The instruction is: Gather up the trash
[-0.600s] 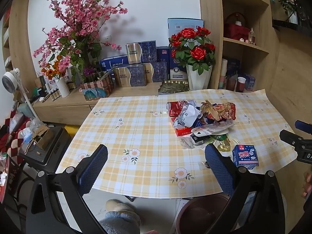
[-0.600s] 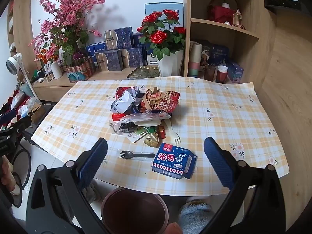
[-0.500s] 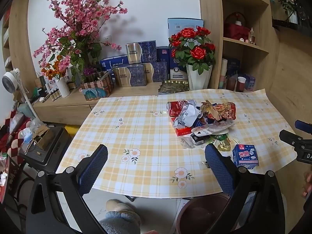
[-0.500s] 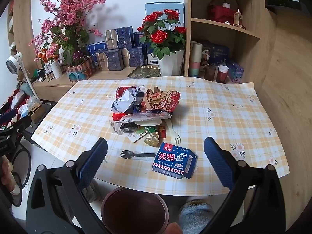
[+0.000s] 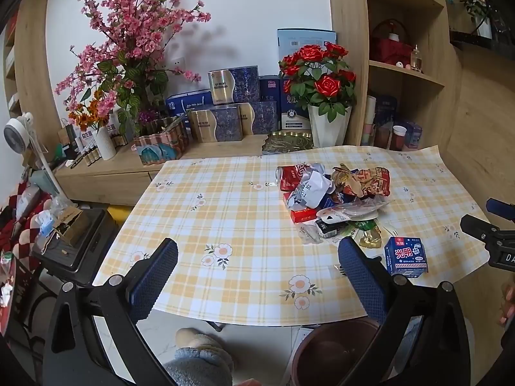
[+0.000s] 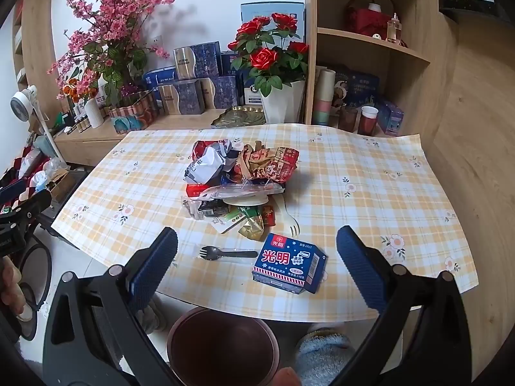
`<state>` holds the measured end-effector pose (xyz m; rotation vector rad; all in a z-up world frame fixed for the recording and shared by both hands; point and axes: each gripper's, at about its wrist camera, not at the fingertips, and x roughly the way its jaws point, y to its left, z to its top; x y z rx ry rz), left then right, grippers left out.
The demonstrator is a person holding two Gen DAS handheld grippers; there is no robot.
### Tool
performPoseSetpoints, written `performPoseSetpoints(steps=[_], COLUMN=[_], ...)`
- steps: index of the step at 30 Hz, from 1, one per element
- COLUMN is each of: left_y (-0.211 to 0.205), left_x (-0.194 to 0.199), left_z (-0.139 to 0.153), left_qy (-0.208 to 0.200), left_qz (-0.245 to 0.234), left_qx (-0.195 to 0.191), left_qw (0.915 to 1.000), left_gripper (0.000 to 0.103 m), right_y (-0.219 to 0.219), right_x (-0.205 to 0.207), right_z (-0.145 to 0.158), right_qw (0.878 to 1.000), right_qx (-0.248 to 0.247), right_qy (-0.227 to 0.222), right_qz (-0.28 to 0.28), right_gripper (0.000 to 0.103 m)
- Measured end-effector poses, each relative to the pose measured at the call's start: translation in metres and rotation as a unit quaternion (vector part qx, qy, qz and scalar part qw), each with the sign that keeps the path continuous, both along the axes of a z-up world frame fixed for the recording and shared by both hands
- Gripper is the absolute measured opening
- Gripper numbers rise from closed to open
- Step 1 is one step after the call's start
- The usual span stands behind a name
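A pile of trash (image 6: 238, 173) lies mid-table: crumpled wrappers, a red box, clear plastic; it also shows in the left wrist view (image 5: 331, 193). A blue milk carton (image 6: 288, 263) lies near the front edge, with a black plastic fork (image 6: 225, 253) to its left and a white fork (image 6: 291, 222) behind it. The carton also shows in the left wrist view (image 5: 406, 256). A brown trash bin (image 6: 222, 347) stands on the floor under the front edge. My left gripper (image 5: 257, 267) is open and empty before the table. My right gripper (image 6: 257, 257) is open and empty, the carton between its fingers' line of sight.
The table (image 6: 370, 193) has a yellow checked cloth. A white vase of red roses (image 6: 276, 64), gift boxes (image 6: 193, 80) and pink blossoms (image 6: 106, 32) stand on the sideboard behind. A wooden shelf unit (image 6: 370, 64) rises at back right. Slippered feet (image 6: 322, 353) are beside the bin.
Both grippers have edged slightly; the view barely shifts. Nothing on the table has moved.
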<state>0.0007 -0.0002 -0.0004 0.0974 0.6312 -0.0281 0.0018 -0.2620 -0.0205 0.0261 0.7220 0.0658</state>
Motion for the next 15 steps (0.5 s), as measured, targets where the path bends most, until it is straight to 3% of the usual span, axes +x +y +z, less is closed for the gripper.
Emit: performPoseSetpoints(steps=[15], left_y=[-0.0004], left_x=[0.0003], left_z=[-0.0001], left_qy=[0.001], left_qz=[0.000], left_qx=[0.002], left_qw=[1.0000], left_gripper=[0.098], right_y=[-0.0005], right_x=[-0.0001], right_z=[-0.0017], right_qw=[1.000], right_qx=[0.001], right_qy=[0.002], right_qz=[0.000], right_gripper=[0.097])
